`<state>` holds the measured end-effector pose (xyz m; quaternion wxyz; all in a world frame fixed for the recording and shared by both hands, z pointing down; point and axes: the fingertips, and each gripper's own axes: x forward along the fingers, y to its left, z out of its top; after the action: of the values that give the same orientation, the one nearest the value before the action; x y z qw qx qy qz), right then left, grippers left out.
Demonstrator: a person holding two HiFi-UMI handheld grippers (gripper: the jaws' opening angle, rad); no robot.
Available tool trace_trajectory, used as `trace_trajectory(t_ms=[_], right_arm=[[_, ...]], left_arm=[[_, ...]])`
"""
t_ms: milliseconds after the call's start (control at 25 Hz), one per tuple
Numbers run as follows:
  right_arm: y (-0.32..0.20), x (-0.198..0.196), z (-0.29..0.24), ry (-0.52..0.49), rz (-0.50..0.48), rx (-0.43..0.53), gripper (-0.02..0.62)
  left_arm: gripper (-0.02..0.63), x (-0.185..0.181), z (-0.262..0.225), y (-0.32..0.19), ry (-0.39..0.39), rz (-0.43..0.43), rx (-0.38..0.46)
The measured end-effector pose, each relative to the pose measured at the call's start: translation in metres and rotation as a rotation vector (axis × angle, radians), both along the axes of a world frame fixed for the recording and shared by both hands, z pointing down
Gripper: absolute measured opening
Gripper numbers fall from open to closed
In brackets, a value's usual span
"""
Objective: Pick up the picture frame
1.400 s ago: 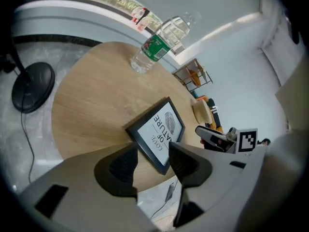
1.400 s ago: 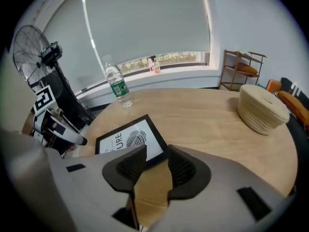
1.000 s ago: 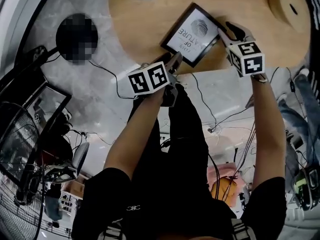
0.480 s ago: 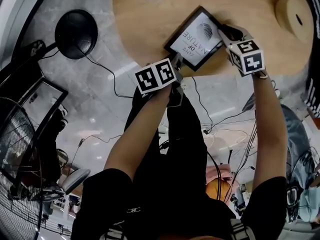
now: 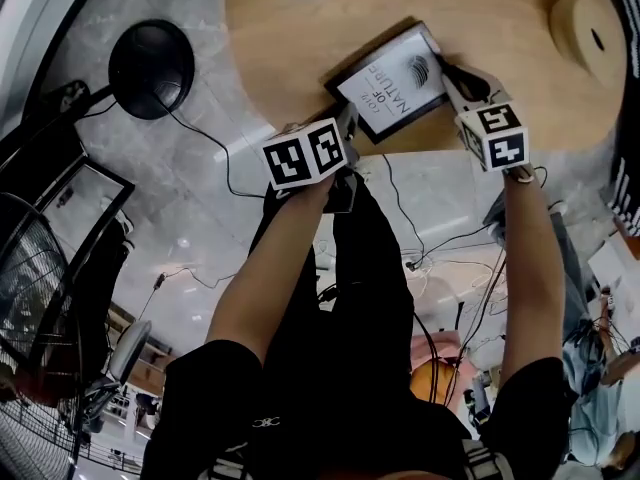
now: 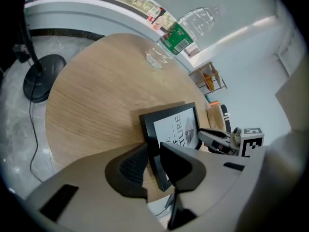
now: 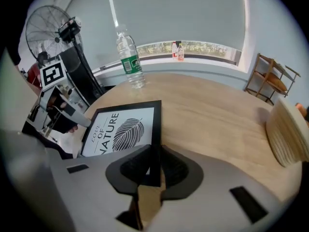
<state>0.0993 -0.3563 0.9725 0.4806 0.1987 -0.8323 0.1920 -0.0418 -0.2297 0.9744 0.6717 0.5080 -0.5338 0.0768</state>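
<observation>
While the frame (image 5: 390, 78) lies at the table's (image 5: 500, 18) near edge, left gripper (image 5: 350, 125) and right gripper (image 5: 448, 70) flank it, each straddling an opposite edge, jaws closing onto it

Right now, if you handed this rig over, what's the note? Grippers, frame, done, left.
Left gripper: jaws closing, with one side edge of the picture frame between the pads.
Right gripper: jaws closing, pads pinching the frame's other side.
Frame: print facing up, over the round wooden table near its edge. I can't tell if it's off the wood yet.
Done: both grippers are placed on the frame.
Left: finish the squeeze, then lift with both hands together and keep it level.
</observation>
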Motion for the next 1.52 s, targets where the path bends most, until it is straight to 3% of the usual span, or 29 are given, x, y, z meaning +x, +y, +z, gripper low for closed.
trace_trajectory(t_ms=[280, 480, 760, 920, 1160, 1360, 1520], right_arm=[[0.003, 0.002, -0.046, -0.078, 0.143, 0.116, 0.084], [0.013, 0.016, -0.12, -0.111, 0.222, 0.226, 0.086], [0.032, 0.024, -0.281, -0.151, 0.37, 0.38, 0.086], [0.026, 0.034, -0.376, -0.223, 0.461, 0.507, 0.086], [0.05, 0.047, -0.502, -0.319, 0.549, 0.608, 0.086], [0.05, 0.048, -0.611, -0.421, 0.581, 0.773, 0.086], [0.074, 0.05, -0.685, -0.481, 0.578, 0.876, 0.086]], left_arm=[[0.092, -0.011, -0.029, -0.021, -0.091, 0.099, 0.155], [0.091, -0.009, -0.094, -0.032, -0.15, 0.177, 0.274], [0.091, -0.013, -0.25, -0.049, -0.24, 0.29, 0.461], [0.091, -0.008, -0.354, -0.075, -0.326, 0.348, 0.619], [0.086, -0.001, -0.497, -0.068, -0.377, 0.372, 0.783], [0.086, -0.001, -0.617, -0.075, -0.462, 0.38, 0.979], [0.086, 0.001, -0.695, -0.052, -0.501, 0.376, 1.1]])
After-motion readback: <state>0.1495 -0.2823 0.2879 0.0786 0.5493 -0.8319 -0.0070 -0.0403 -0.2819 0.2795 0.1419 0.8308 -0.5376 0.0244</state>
